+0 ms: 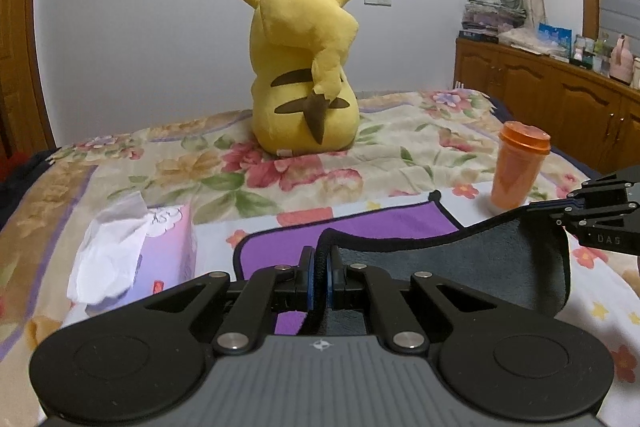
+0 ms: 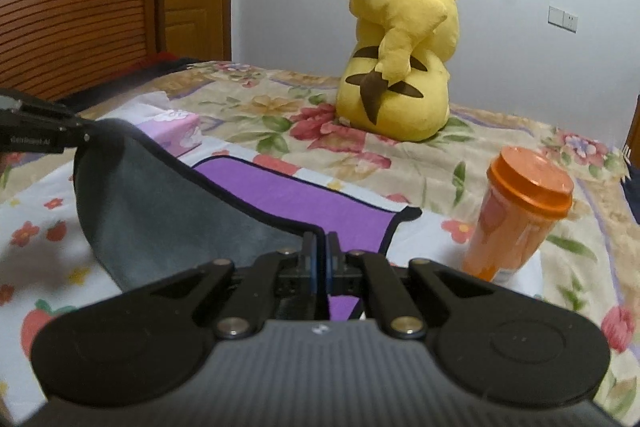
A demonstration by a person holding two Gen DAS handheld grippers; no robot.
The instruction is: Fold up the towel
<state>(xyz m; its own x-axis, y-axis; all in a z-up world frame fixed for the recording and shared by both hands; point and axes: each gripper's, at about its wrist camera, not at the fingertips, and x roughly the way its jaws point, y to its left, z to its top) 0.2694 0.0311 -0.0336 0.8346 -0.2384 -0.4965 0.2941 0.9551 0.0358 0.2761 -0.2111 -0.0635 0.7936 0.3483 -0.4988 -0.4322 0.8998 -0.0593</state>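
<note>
At the bottom centre of the left wrist view, the left gripper [image 1: 319, 273] is pinching the black hem of the towel [image 1: 480, 263], which is lying purple side up on the flowered bedspread [image 1: 360, 163] with its grey side lifting. A tissue box [image 1: 160, 247] is sitting at left, an orange cup [image 1: 518, 167] at right.

In the right wrist view, the right gripper [image 2: 320, 259] is clamping the towel's [image 2: 168, 219] edge at lower centre; 1 yellow plush toy [image 2: 400, 47] is sitting in the upper right.

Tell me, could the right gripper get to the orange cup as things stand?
Probably not yet. The right gripper is shut on the towel edge, so it would have to let go first. Otherwise the way looks free: the cup stands upright on the bedspread just to its right, nothing between.
</note>
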